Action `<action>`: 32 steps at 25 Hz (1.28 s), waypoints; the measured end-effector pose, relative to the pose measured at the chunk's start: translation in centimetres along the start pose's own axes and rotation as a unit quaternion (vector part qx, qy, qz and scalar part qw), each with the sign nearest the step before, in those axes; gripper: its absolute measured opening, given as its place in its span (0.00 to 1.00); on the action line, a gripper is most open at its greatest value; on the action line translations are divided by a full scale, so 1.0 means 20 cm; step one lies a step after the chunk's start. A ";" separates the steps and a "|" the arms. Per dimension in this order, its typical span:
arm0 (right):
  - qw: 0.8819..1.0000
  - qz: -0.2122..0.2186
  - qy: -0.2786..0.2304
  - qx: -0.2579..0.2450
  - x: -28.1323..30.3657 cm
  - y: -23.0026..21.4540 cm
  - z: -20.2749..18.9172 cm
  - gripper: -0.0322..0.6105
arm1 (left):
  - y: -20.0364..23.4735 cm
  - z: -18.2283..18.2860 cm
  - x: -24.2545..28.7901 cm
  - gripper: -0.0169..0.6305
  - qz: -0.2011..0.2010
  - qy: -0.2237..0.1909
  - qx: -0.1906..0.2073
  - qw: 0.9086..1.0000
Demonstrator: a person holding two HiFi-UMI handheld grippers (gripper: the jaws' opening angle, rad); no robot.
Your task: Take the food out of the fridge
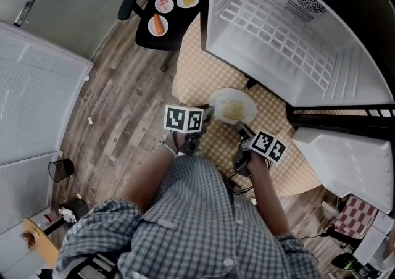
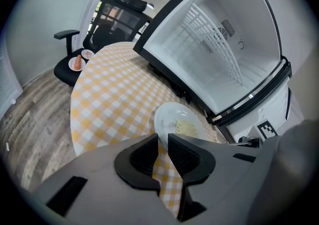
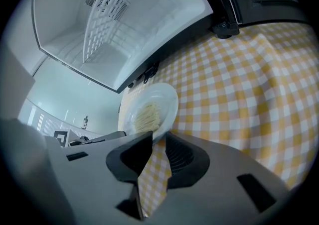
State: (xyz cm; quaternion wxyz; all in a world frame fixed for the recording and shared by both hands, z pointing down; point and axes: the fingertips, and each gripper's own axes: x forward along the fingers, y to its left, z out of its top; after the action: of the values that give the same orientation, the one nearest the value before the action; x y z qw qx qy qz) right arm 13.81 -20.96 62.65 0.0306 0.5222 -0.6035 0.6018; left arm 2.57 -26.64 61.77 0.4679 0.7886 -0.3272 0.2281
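Note:
A white plate of pale noodles [image 1: 231, 108] sits on the round table with the yellow checked cloth [image 1: 203, 68], in front of the open fridge [image 1: 278, 31], whose inside is bare apart from a white wire shelf. My left gripper [image 1: 208, 113] is at the plate's left rim. In the left gripper view the rim of the plate [image 2: 177, 119] lies between the jaws of the left gripper [image 2: 163, 139] with a slim gap showing. My right gripper [image 1: 239, 127] is at the near right rim. In the right gripper view the jaws of the right gripper [image 3: 158, 137] close on the edge of the plate [image 3: 152, 109].
A black office chair [image 1: 154, 37] beyond the table carries three small plates of food [image 1: 158, 24]. The open fridge door [image 1: 352, 160] hangs at the right. A white door [image 1: 37, 99] and a small bin [image 1: 60, 170] stand at the left on the wood floor.

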 end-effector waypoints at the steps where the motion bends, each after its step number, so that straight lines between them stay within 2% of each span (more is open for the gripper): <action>1: 1.000 0.001 -0.002 0.002 0.00 0.00 0.00 0.15 | 0.00 0.00 0.00 0.13 -0.001 0.002 0.002 1.000; 6: 1.000 0.001 -0.010 0.001 0.00 0.00 0.01 0.15 | 0.01 0.01 0.01 0.14 -0.001 0.008 0.001 1.000; 11: 1.000 -0.007 -0.014 -0.009 -0.05 0.01 0.00 0.15 | 0.04 0.03 -0.05 0.12 0.027 0.002 0.025 0.999; 13: 1.000 -0.011 -0.017 -0.020 -0.08 0.01 0.00 0.15 | 0.05 0.05 -0.08 0.12 0.033 -0.007 0.032 0.999; 16: 0.998 -0.033 -0.031 -0.048 -0.12 0.01 0.02 0.15 | 0.04 0.09 -0.15 0.04 0.030 -0.030 0.029 0.999; 17: 0.996 -0.042 -0.039 -0.061 -0.14 0.01 0.04 0.14 | 0.03 0.11 -0.16 0.04 0.026 -0.039 0.027 0.999; 19: 0.992 -0.058 -0.064 -0.087 -0.19 0.02 0.09 0.10 | 0.00 0.14 -0.20 0.04 0.015 -0.055 0.028 0.998; 21: 0.987 -0.064 -0.099 -0.113 -0.25 0.05 0.15 0.08 | -0.04 0.18 -0.24 0.04 0.011 -0.063 0.049 0.997; 23: 0.980 -0.062 -0.130 -0.138 -0.30 0.11 0.20 0.08 | -0.09 0.21 -0.27 0.04 0.013 -0.065 0.096 0.993; 27: 0.964 -0.052 -0.166 -0.200 -0.39 0.25 0.28 0.07 | -0.23 0.26 -0.34 0.04 0.022 -0.076 0.187 0.979; 29: 0.956 -0.043 -0.181 -0.228 -0.43 0.34 0.30 0.07 | -0.30 0.29 -0.38 0.04 0.016 -0.087 0.205 0.975; 32: 0.944 -0.026 -0.205 -0.258 -0.50 0.46 0.34 0.07 | -0.42 0.32 -0.44 0.04 -0.001 -0.111 0.208 0.972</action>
State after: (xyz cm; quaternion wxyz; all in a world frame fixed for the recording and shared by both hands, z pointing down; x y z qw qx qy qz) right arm 16.24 -22.64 47.81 0.0551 0.6240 -0.7176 0.3042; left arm 3.03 -26.81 48.08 0.2550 0.8892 -0.3216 0.2021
